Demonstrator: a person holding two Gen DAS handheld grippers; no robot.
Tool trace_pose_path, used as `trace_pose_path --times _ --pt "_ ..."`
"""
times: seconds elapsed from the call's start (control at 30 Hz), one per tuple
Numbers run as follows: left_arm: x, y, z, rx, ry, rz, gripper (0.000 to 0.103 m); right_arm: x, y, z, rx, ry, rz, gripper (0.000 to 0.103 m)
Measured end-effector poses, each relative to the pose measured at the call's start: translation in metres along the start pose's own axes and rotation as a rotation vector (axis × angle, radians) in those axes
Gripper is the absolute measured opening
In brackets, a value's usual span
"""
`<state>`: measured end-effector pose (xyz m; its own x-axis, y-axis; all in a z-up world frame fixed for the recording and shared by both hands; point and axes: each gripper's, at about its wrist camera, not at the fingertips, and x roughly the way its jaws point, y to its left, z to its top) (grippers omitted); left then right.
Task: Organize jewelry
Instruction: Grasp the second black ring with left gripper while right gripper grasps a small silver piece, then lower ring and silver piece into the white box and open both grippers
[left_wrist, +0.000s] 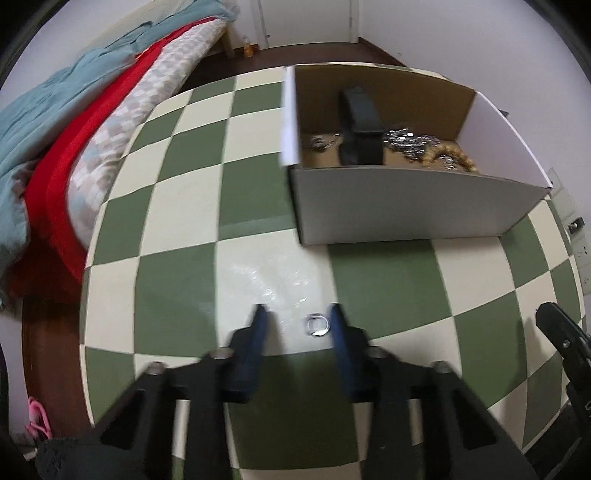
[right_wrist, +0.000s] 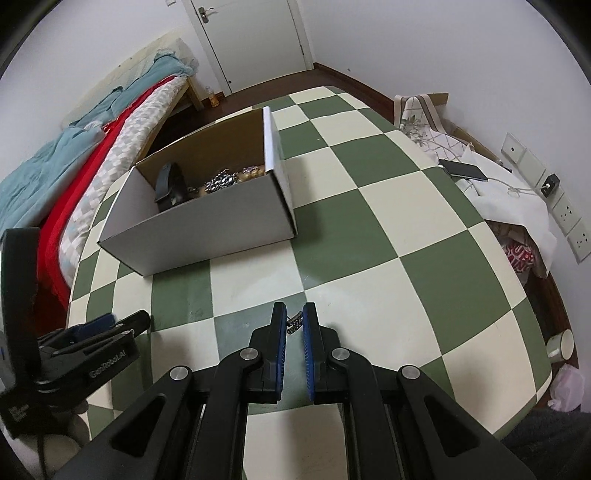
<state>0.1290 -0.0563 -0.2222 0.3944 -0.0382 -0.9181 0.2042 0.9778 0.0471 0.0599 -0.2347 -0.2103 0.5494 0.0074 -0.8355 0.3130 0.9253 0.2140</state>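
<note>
A silver ring lies on the green and cream checked table, between the open blue fingers of my left gripper, close to the right finger. A cardboard box beyond it holds a black strap, silver chains and gold beads. In the right wrist view my right gripper is shut on a small dark studded jewelry piece above the table. The box stands ahead to the left. The left gripper shows at lower left.
A bed with red and teal blankets borders the table's left side. At the table's right there are a phone, a white cloth and wall sockets. A cup stands on the floor.
</note>
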Motion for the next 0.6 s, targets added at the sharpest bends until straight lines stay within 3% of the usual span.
trace_pose_path --times 0.27,0.4,0.6 --pt "-0.012 -0.005 0.000 0.016 -0.042 -0.001 0.009 -0.006 -0.002 0.002 0.010 -0.016 0.015 0.009" --pt "-0.036 -0.004 0.006 0.010 -0.070 -0.015 0.009 -0.019 0.000 0.011 0.020 -0.026 0.042 0.009" --pt "-0.078 0.000 0.045 -0.013 -0.117 -0.067 0.009 -0.048 0.018 0.051 -0.005 -0.064 0.124 0.009"
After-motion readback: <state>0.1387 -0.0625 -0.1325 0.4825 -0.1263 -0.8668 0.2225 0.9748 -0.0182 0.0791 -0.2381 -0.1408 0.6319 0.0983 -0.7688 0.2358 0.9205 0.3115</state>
